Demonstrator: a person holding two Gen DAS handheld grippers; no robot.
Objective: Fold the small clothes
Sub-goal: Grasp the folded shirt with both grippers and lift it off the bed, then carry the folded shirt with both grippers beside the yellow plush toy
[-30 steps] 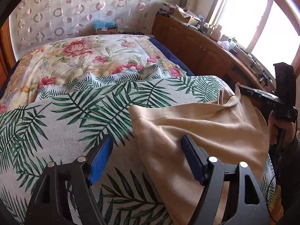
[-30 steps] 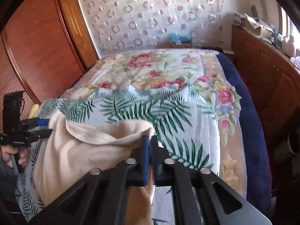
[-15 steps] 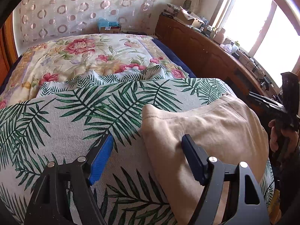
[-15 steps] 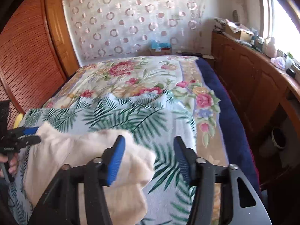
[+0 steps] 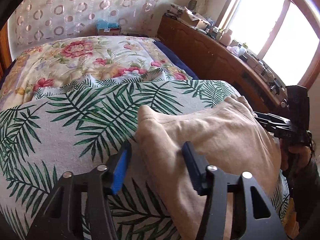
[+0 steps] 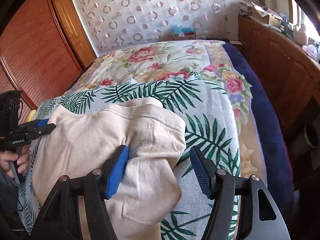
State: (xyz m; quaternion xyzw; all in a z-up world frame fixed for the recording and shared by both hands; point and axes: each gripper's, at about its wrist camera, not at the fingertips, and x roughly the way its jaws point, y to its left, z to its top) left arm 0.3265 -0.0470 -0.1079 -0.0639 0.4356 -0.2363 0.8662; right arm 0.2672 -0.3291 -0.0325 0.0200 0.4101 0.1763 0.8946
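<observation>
A beige garment (image 5: 220, 136) (image 6: 90, 136) lies folded on the palm-leaf sheet (image 5: 70, 120) (image 6: 200, 104) of the bed. My left gripper (image 5: 156, 150) straddles its left edge. Its jaws are closing with the cloth between them; the right finger (image 5: 192, 164) dents the fabric, while the left pad (image 5: 120, 168) stands just clear of it. My right gripper (image 6: 159, 152) is open over the garment's right corner, with its left pad (image 6: 118, 170) resting against the cloth. Each gripper shows at the far side of the other's view, the right gripper (image 5: 258, 118) and the left gripper (image 6: 46, 125).
A floral quilt (image 5: 90, 60) covers the far half of the bed. A wooden cabinet (image 5: 210, 60) with clutter on top runs along the right under a bright window. Wooden wardrobe doors (image 6: 36, 50) stand at the left. A hand (image 6: 12, 162) holds the left gripper's grip.
My right gripper opened and let go of the garment's corner, which dropped onto the bed. The left jaws narrowed around the cloth's left edge.
</observation>
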